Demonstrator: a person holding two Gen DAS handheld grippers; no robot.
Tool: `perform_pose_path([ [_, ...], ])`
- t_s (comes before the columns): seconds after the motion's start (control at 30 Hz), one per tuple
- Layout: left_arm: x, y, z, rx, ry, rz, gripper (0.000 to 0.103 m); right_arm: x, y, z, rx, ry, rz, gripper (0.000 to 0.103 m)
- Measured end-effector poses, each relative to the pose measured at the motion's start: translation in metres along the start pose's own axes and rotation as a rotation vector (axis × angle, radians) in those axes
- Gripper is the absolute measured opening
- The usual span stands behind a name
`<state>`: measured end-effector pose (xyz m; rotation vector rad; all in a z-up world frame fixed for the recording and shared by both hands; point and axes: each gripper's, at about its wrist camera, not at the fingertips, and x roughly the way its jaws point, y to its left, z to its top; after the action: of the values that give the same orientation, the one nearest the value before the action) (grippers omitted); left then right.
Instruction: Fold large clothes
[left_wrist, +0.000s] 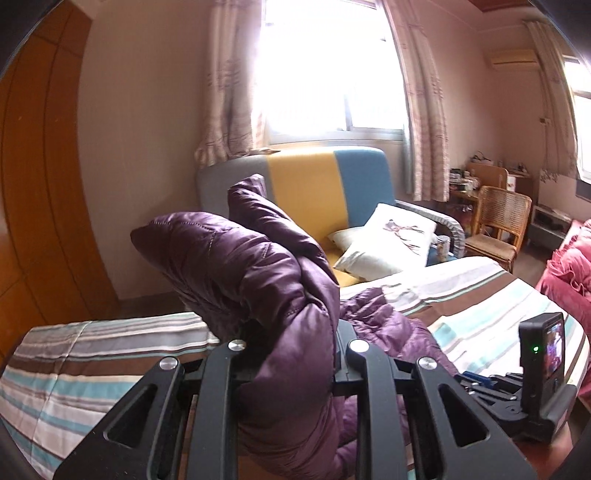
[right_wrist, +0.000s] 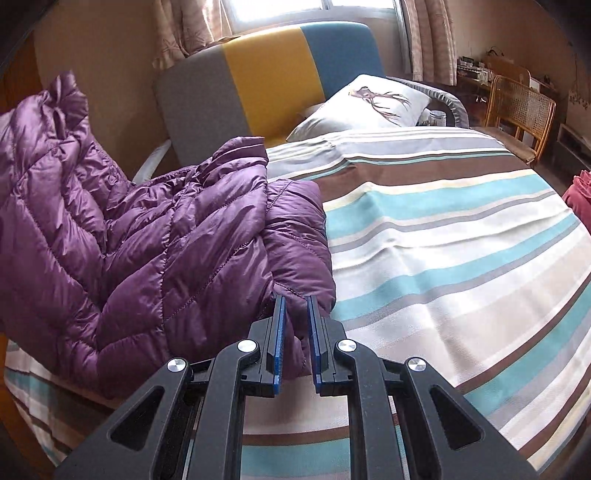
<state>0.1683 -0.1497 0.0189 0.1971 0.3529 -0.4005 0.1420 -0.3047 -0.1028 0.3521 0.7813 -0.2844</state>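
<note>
Being pinched by both claws: quilted purple down jacket (right_wrist: 159, 236), left gripper (left_wrist: 295, 347) lifting bunched fold, fingertips hidden; right gripper (right_wrist: 295, 314) clamping hem on striped bedspread (right_wrist: 443, 240).

A bed with a striped cover (right_wrist: 443, 236) carries a crumpled purple down jacket (right_wrist: 155, 236) at its left side.
</note>
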Motion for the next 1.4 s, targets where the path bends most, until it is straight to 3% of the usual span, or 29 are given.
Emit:
perform_pose_path([
  [0.3, 0.021, -0.068, -0.013, 0.113, 0.047, -0.087, 0.02, -0.021, -0.046, 0.001, 0.111, -0.044, -0.029, 0.012],
  [0.7, 0.063, -0.148, -0.075, 0.273, 0.2, -0.2, 0.025, -0.032, -0.093, -0.006, 0.21, -0.063, -0.058, 0.012],
  [0.77, 0.064, -0.153, -0.078, 0.286, 0.202, -0.219, 0.028, -0.031, -0.094, -0.007, 0.21, -0.059, -0.059, 0.012],
  [0.83, 0.063, -0.156, -0.079, 0.295, 0.209, -0.267, 0.049, -0.029, -0.095, -0.007, 0.214, -0.057, -0.055, 0.012],
  [0.9, 0.055, -0.158, -0.077, 0.299, 0.194, -0.31, 0.061, -0.03, -0.094, -0.007, 0.216, -0.055, -0.048, 0.012],
  [0.97, 0.045, -0.157, -0.072, 0.292, 0.185, -0.329, 0.065, -0.03, -0.094, -0.005, 0.211, -0.057, -0.044, 0.012],
  [1.1, 0.001, -0.127, -0.056, 0.163, 0.122, -0.443, 0.067, -0.036, -0.089, -0.001, 0.194, -0.067, -0.038, 0.012],
  [1.17, -0.02, -0.11, -0.05, 0.122, 0.079, -0.464, 0.07, -0.039, -0.086, 0.001, 0.18, -0.073, -0.038, 0.012],
  [1.3, -0.046, -0.07, -0.039, 0.033, -0.002, -0.418, 0.07, -0.045, -0.076, 0.004, 0.157, -0.086, -0.036, 0.012],
  [1.4, -0.036, -0.031, -0.034, -0.042, -0.01, -0.287, 0.073, -0.051, -0.067, 0.008, 0.136, -0.095, -0.023, 0.012],
])
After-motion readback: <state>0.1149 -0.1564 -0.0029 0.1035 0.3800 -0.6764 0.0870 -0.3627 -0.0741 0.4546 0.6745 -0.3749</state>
